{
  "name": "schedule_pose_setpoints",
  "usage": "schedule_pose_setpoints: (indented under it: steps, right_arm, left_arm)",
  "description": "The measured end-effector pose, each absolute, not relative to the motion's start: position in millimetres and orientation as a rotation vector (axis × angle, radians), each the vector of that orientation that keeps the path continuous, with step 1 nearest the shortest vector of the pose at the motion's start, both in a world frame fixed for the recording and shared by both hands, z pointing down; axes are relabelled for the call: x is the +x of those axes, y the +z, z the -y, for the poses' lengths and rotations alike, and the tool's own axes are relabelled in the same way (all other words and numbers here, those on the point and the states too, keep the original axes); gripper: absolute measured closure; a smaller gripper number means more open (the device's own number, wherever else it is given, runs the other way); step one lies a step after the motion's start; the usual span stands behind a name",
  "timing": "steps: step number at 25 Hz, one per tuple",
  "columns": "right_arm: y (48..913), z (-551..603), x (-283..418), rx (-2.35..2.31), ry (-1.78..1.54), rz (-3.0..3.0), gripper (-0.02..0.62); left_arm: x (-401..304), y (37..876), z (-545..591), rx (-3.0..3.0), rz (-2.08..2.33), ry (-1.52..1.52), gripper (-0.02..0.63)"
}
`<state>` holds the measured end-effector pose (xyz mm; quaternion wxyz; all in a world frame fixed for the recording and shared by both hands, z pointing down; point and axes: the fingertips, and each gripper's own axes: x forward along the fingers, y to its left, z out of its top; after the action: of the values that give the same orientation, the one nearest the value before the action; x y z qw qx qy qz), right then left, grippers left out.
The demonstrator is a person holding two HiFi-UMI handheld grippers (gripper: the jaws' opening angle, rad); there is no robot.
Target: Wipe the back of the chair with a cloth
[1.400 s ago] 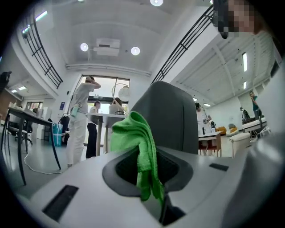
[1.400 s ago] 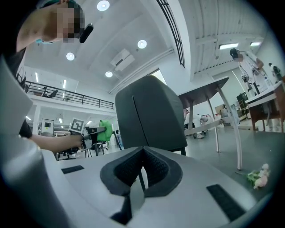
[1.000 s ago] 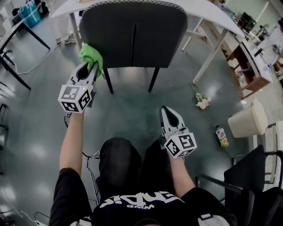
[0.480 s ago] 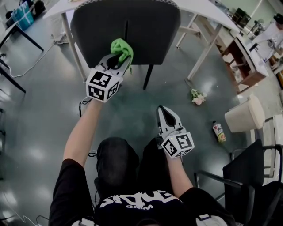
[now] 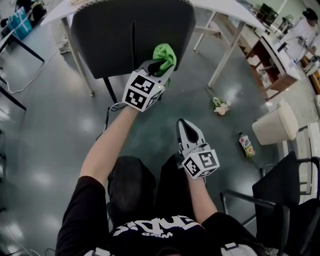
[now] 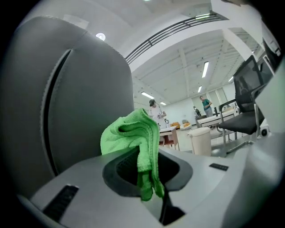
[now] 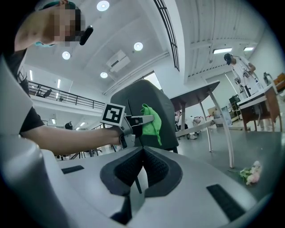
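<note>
The dark grey chair back (image 5: 125, 37) stands in front of me, its back face toward me. My left gripper (image 5: 161, 67) is shut on a bright green cloth (image 5: 165, 54) and holds it against the lower right part of that back. In the left gripper view the cloth (image 6: 133, 142) bunches out of the jaws beside the chair back (image 6: 84, 111). My right gripper (image 5: 189, 131) hangs low over my lap, shut with nothing in it. The right gripper view shows the cloth (image 7: 151, 122) on the chair (image 7: 153, 104).
A white table (image 5: 220, 15) stands behind the chair. On the floor to the right lie a small bunch of flowers (image 5: 219, 106), a bottle (image 5: 246, 145) and a white bin (image 5: 275, 131). A black office chair (image 5: 280, 200) is at my right.
My left gripper has swept the green cloth rightward across the chair back, from its left edge to its lower right part. The right gripper has stayed put.
</note>
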<state>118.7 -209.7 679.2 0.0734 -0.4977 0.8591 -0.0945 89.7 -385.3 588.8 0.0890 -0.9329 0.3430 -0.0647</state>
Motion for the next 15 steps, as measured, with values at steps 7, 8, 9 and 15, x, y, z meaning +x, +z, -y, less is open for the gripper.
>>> schedule_pose_setpoints:
  steps: [7, 8, 9, 15]
  right_arm:
    - [680.3, 210.6, 117.0, -1.481, -0.288, -2.583, 0.598]
    - [680.7, 210.4, 117.0, -1.479, -0.289, -2.585, 0.598]
    - [681.0, 210.3, 117.1, -1.477, -0.290, -2.587, 0.598]
    - [681.9, 214.9, 115.9, -1.462, -0.291, -2.596, 0.598]
  left_arm:
    - [96.3, 587.3, 367.5, -2.787, -0.973, -0.166, 0.540]
    - [90.5, 588.5, 366.1, -2.787, -0.983, -0.163, 0.540]
    - [83.2, 589.6, 364.6, -2.786, -0.997, -0.158, 0.540]
    - [26.0, 594.0, 352.8, -2.739, -1.106, -0.137, 0.540]
